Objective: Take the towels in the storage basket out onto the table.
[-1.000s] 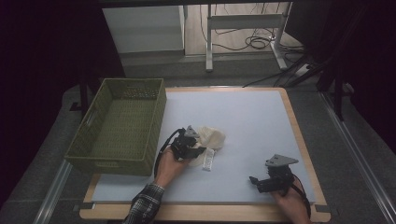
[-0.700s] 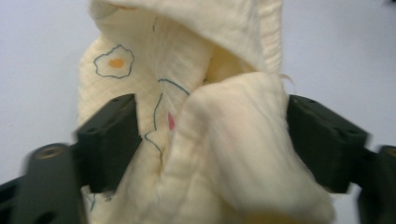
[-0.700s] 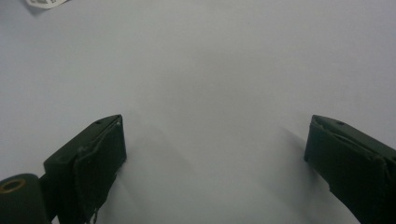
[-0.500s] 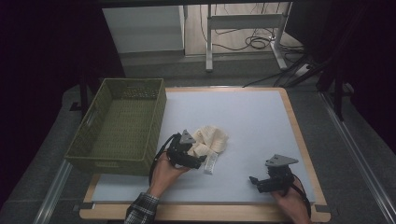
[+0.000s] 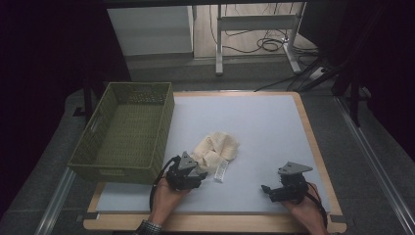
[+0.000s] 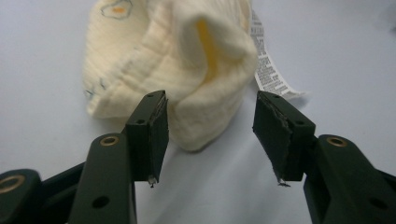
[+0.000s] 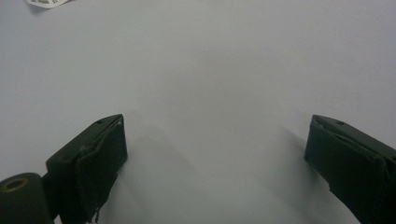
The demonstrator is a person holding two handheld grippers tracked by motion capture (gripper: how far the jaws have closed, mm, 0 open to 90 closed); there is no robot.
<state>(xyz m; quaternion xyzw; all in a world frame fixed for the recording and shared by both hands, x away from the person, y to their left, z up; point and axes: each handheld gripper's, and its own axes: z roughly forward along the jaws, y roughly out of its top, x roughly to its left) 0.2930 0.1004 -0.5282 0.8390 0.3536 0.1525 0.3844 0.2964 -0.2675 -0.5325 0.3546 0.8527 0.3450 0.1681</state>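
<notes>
Left gripper, lower centre of the high view, has pulled back toward the bottom edge since a second ago, away from the cream garment. Its jaws have just been closing and stand half-wide; a fold of garment sits just ahead of them, not pinched. Garment lies crumpled mid-frame on the pale table, white label trailing. Reads as a released grip, regrasp likely needed. Green basket, left of frame, holds nothing visible. Right gripper, lower right, unmoved, jaws wide over bare surface.
</notes>
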